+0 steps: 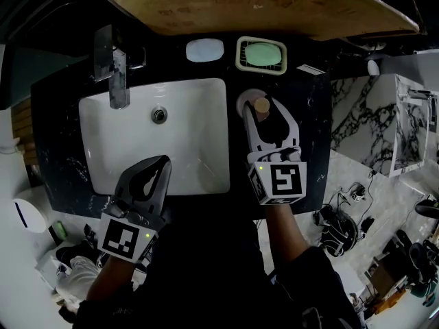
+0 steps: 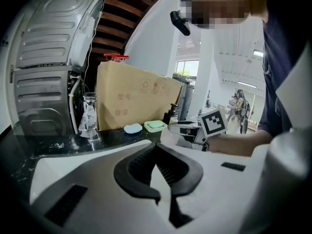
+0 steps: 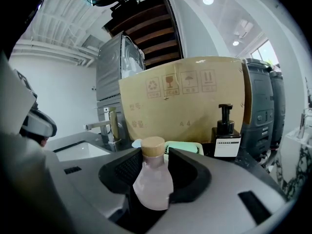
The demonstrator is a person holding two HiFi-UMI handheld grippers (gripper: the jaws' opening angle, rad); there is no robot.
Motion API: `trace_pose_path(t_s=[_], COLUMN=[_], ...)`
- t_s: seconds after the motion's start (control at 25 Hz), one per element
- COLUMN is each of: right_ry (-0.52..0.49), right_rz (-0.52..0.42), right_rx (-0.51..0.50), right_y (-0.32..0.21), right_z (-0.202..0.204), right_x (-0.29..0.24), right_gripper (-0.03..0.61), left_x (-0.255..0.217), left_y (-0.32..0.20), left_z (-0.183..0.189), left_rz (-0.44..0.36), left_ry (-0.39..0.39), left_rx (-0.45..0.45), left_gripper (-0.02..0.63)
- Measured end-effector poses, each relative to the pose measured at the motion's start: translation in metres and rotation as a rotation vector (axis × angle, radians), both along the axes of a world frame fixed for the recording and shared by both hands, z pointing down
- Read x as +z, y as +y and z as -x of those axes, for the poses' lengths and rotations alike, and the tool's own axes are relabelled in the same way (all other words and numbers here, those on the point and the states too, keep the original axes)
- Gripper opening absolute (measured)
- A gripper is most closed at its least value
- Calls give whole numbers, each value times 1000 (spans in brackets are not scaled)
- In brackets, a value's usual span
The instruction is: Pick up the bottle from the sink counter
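A small pinkish bottle (image 1: 260, 105) with a wooden cap stands upright on the black counter (image 1: 312, 125), just right of the basin. My right gripper (image 1: 262, 110) reaches around it, one finger on each side. In the right gripper view the bottle (image 3: 153, 179) sits between the dark pads, close to both. The jaws stand wide and I see no firm squeeze. My left gripper (image 1: 163, 162) hovers over the basin's near left part, its jaws together and empty. The left gripper view shows those pads (image 2: 139, 167) meeting at the tips.
A white basin (image 1: 137, 136) with a chrome faucet (image 1: 116, 74) fills the counter's left. Behind the bottle lie a blue soap bar (image 1: 204, 50) and a green soap dish (image 1: 260, 53). A cardboard box (image 1: 254, 2) lines the back. A black pump dispenser (image 3: 225, 138) stands at the right.
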State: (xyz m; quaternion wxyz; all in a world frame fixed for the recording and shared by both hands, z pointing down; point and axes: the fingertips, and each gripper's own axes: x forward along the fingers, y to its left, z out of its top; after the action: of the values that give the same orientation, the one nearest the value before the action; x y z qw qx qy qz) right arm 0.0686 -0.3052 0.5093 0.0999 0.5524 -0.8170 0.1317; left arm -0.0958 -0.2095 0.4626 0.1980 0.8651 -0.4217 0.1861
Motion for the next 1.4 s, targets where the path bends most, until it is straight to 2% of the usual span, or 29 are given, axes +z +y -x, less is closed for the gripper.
trace_pose_path(t_s=[0.2, 0.76, 1.4], right_ry=[26, -3, 13], right_rz=[-9, 9, -42], right_rx=[7, 2, -30], right_y=[1, 8, 19], right_z=[0, 3, 4], right_x=[-1, -8, -61], right_gripper=[153, 150, 150], left_x=[-3, -18, -59], left_y=[1, 1, -3], left_z=[1, 1, -4], left_rz=[-6, -39, -132], left_ry=[-2, 12, 66], left_rx=[1, 2, 0], left_gripper=[8, 6, 6])
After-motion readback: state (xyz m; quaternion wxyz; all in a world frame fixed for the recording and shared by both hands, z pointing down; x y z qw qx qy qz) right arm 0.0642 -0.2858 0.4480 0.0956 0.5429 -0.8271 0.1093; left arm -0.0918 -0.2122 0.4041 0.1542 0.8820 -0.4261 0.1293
